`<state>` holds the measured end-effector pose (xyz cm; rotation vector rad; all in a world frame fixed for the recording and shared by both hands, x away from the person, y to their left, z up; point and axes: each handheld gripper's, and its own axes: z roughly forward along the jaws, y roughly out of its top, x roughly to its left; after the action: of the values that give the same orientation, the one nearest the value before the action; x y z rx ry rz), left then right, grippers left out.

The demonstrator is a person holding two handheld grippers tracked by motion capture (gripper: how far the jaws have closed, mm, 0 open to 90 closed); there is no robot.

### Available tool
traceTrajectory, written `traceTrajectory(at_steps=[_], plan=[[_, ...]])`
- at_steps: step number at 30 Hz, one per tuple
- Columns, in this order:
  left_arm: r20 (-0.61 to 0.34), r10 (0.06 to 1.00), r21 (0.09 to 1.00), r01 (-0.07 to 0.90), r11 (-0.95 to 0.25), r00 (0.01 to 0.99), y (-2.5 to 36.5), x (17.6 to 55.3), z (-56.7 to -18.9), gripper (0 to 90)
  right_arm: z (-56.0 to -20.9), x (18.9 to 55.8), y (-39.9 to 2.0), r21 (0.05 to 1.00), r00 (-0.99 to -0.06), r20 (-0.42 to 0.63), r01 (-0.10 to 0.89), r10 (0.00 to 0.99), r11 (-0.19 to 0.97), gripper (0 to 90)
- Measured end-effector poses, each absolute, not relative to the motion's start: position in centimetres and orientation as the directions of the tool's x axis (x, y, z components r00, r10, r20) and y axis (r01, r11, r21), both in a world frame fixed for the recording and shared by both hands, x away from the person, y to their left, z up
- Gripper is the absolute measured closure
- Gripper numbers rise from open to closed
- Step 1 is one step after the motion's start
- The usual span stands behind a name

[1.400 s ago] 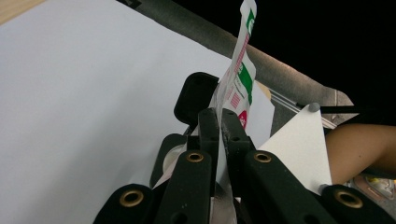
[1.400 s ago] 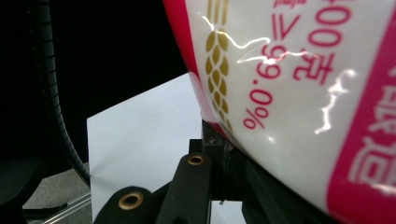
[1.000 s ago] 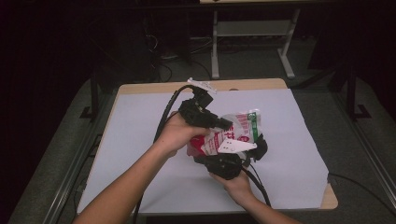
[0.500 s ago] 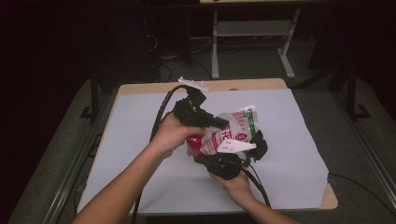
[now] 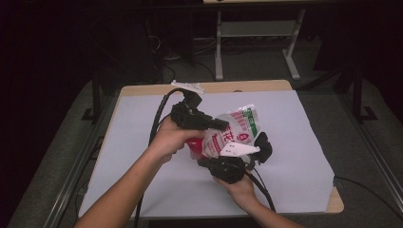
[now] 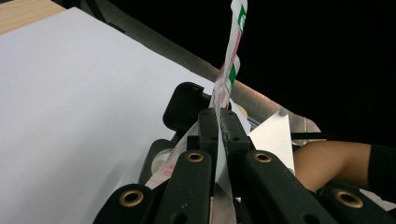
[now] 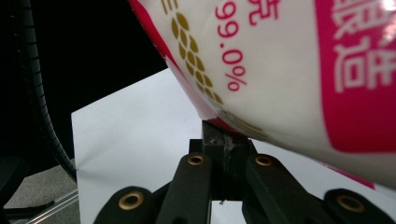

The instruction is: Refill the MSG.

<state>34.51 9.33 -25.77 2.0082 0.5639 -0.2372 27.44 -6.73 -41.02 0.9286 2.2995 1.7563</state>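
High view: the pouch [image 5: 235,133] is held above the desk [image 5: 294,142], a little higher than a second ago, between the left hand-held gripper [image 5: 221,124] and the right hand-held gripper [image 5: 228,164].
Left gripper view: jaws clamped on the pouch's thin edge [image 6: 224,88].
Right gripper view: jaws pinched on its lower corner [image 7: 219,119]; likely readying to tear.

Left gripper [image 6: 218,122]: matte black plastic, two flat jaws joined by linkage arms, brass-coloured rivets seen at the pivots.
Right gripper [image 7: 225,140]: built alike, black with brass-coloured rivets.
Cables: thick black ribbed cable [image 5: 159,114] trailed from each gripper.
Plates: grey three-cornered plate [image 5: 236,149] carried on top.
Sleeve: dark sleeve [image 6: 383,165] worn at the upper arm.
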Motion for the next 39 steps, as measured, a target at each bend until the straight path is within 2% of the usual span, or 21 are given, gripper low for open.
traceTrajectory(at_steps=[21,39], plan=[[-0.422,0.276,0.803,0.498,-0.328,0.863,11.8,35.0,-26.8,90.0,-41.1,26.9,-7.2,0.902,-0.803,0.262,0.401,0.536,0.161,90.0],[-0.404,0.321,0.816,0.496,-0.298,0.857,14.0,35.4,-27.9,90.0,-40.5,26.5,-9.5,0.906,-0.822,0.206,0.366,0.530,0.214,90.0]])
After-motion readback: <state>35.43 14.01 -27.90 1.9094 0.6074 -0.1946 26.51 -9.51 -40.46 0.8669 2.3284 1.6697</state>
